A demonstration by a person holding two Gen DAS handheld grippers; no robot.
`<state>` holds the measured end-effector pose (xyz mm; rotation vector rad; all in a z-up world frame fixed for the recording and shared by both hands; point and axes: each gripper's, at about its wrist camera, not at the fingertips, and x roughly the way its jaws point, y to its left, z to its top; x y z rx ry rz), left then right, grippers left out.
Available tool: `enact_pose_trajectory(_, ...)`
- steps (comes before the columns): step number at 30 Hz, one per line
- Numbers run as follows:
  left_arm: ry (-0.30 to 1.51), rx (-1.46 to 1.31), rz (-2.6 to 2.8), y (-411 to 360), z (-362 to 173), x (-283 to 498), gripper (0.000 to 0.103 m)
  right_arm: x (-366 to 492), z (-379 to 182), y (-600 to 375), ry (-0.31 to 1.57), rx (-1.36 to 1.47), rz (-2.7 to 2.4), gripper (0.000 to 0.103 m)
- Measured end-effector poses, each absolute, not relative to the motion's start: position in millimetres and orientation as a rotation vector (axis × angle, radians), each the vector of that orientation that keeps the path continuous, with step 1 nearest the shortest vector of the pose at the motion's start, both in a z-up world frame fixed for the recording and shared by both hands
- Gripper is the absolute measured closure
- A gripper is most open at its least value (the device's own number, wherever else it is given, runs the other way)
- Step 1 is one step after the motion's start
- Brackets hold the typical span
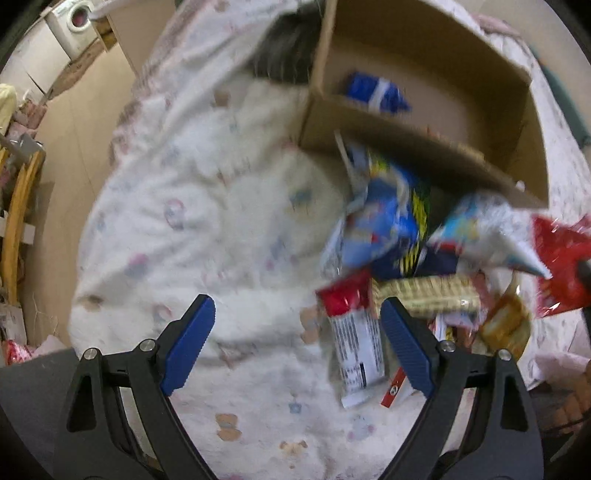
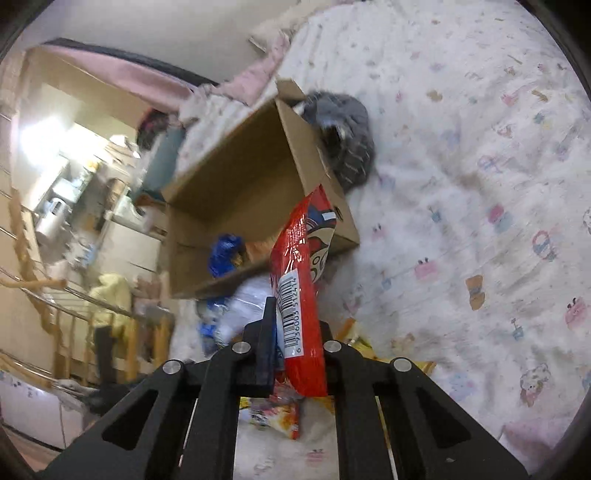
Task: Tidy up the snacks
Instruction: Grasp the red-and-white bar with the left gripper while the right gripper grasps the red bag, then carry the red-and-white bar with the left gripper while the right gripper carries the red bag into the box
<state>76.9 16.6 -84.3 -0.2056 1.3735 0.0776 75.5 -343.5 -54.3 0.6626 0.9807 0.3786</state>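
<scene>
An open cardboard box [image 1: 424,48] lies on the patterned bedsheet [image 1: 221,221] with a blue packet [image 1: 376,92] inside. A pile of snack packets [image 1: 399,229] sits in front of it. My left gripper [image 1: 298,301] hangs open above the sheet, pointing steeply down. A red-and-white snack bar [image 1: 354,332] lies just inside its right finger [image 1: 406,347], not pinched. In the right wrist view my right gripper [image 2: 291,317] is shut on a red packet [image 2: 299,258] with a barcode, held up in front of the box [image 2: 240,177]. The blue packet [image 2: 225,251] shows there too.
A grey furry shape [image 2: 347,136] lies against the box's far side. More packets [image 2: 273,413] lie under the right gripper. The bed's left edge drops to a wooden floor [image 1: 74,122], with a wooden rail [image 1: 18,221] and a washing machine [image 1: 74,22] beyond.
</scene>
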Motion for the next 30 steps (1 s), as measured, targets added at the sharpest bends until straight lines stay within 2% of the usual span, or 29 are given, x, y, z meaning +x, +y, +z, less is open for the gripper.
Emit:
enact_pose_trajectory(3,1.398,-0.198,0.069,3.8,-93.3,77.1,0.015,72.3,-43.8,-341.8,0.937,0.637,0.393,0.094)
enact_pose_trajectory(8,1.446,-0.214,0.065,-2.2,-107.7,77.9,0.038,69.8,-38.5,-341.8,0.890,0.653,0.411,0.094)
enact_pose_trajectory(10,1.476,-0.211,0.055,-3.7,-113.5,76.1,0.042,71.8,-39.1,-339.9,0.894,0.649,0.411,0.094)
enact_pose_trajectory(18,1.527,-0.142,-0.005,-33.9,-133.5,76.1,0.043,73.1,-34.7,-339.7,0.894,0.624,0.433,0.094)
enact_pose_trajectory(19,1.523,-0.126,-0.004,-36.6,-134.6,76.5,0.052,72.7,-34.0,-338.5,0.895,0.619,0.435,0.094)
enact_pose_trajectory(21,1.516,-0.108,-0.008,-38.0,-135.0,77.1,0.059,72.9,-34.2,-336.1,0.900,0.613,0.438,0.094)
enact_pose_trajectory(23,1.508,-0.120,-0.007,-34.4,-133.5,77.0,0.072,73.1,-34.6,-333.9,0.905,0.607,0.442,0.094)
enact_pose_trajectory(30,1.514,-0.162,-0.037,-16.6,-121.0,65.0,0.074,72.9,-29.0,-323.2,0.901,0.588,0.468,0.094)
